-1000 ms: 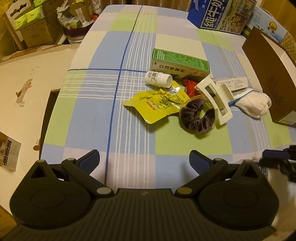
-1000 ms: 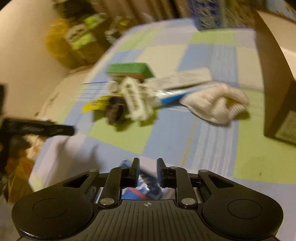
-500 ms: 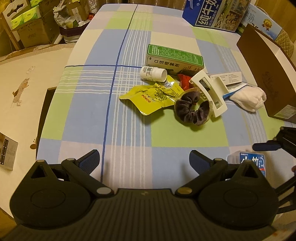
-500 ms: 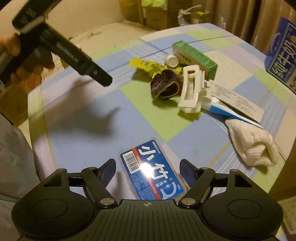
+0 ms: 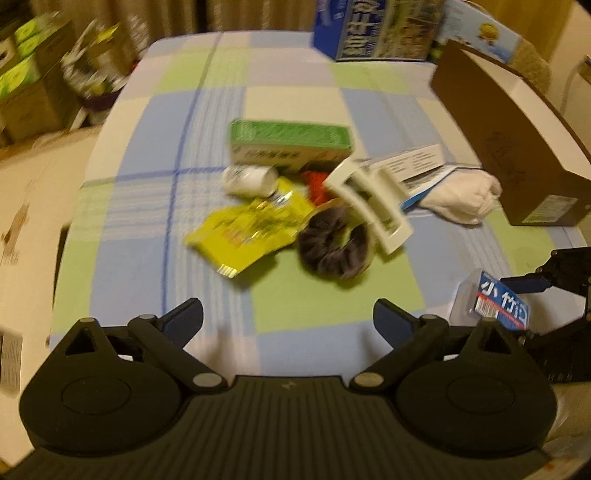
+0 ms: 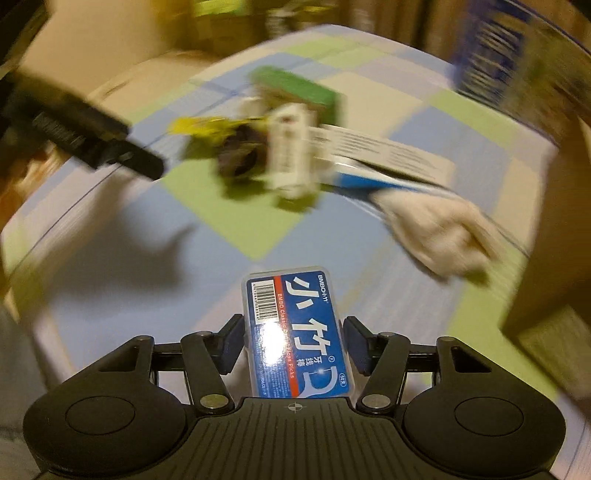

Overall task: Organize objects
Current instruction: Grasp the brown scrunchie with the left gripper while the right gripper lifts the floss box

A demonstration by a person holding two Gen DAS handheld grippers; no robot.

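Note:
A clear floss-pick box with a blue label sits between the fingers of my right gripper, which is shut on it just above the near right part of the checked tablecloth. The same box shows at the right edge of the left wrist view. Mid-table lies a pile: a green carton, a white bottle, a yellow packet, a dark scrunchie, a white hair clip, a toothpaste box and a white cloth. My left gripper hangs open over the near edge, short of the pile.
A brown cardboard box stands along the table's right side. A blue milk carton stands at the far edge. Cardboard boxes sit on the floor to the far left. Both views are blurred by motion.
My right gripper went from open around the floss-pick box to shut on it, and the box now sits tilted off the cloth. My left gripper has drifted slightly and stays open.

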